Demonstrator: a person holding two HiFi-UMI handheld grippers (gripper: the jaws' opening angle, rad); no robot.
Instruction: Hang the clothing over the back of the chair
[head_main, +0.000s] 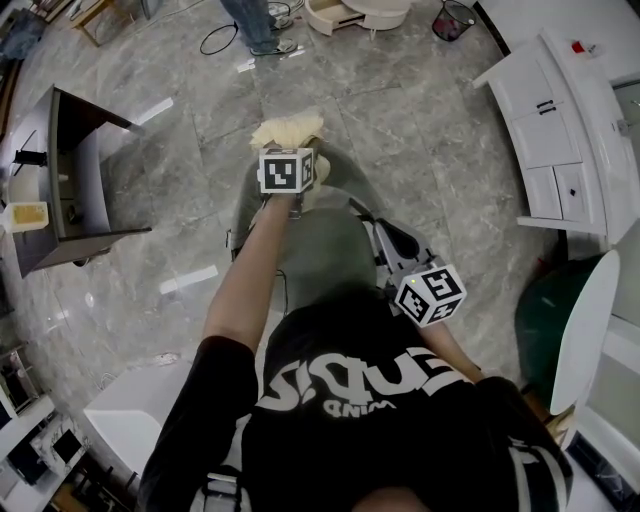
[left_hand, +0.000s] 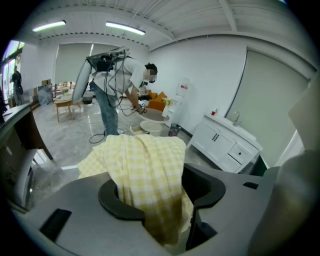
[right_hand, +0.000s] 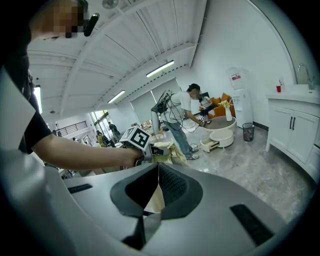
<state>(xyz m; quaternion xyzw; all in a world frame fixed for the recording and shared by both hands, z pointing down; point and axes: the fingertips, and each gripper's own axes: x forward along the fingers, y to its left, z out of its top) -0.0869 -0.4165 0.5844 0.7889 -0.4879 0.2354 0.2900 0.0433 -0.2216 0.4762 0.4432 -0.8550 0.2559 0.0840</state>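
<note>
The clothing is a yellow-and-white checked cloth (left_hand: 145, 165). In the head view it is bunched (head_main: 290, 130) over the far top edge of the grey chair (head_main: 330, 250). My left gripper (left_hand: 162, 192) reaches over the chair to it. Its jaws stand apart with the cloth draped between them and a dark gap beside the right jaw. My right gripper (right_hand: 159, 172) is nearer to me at the chair's right side, its marker cube (head_main: 432, 293) showing. Its jaws meet on a pale yellow fold of the cloth (right_hand: 154, 197).
A dark desk (head_main: 70, 170) stands to the left and a white sink cabinet (head_main: 560, 130) to the right. Beyond the chair are a round white low table (head_main: 355, 12), a bin (head_main: 452, 20), a floor cable (head_main: 220, 38) and a standing person (left_hand: 125, 85).
</note>
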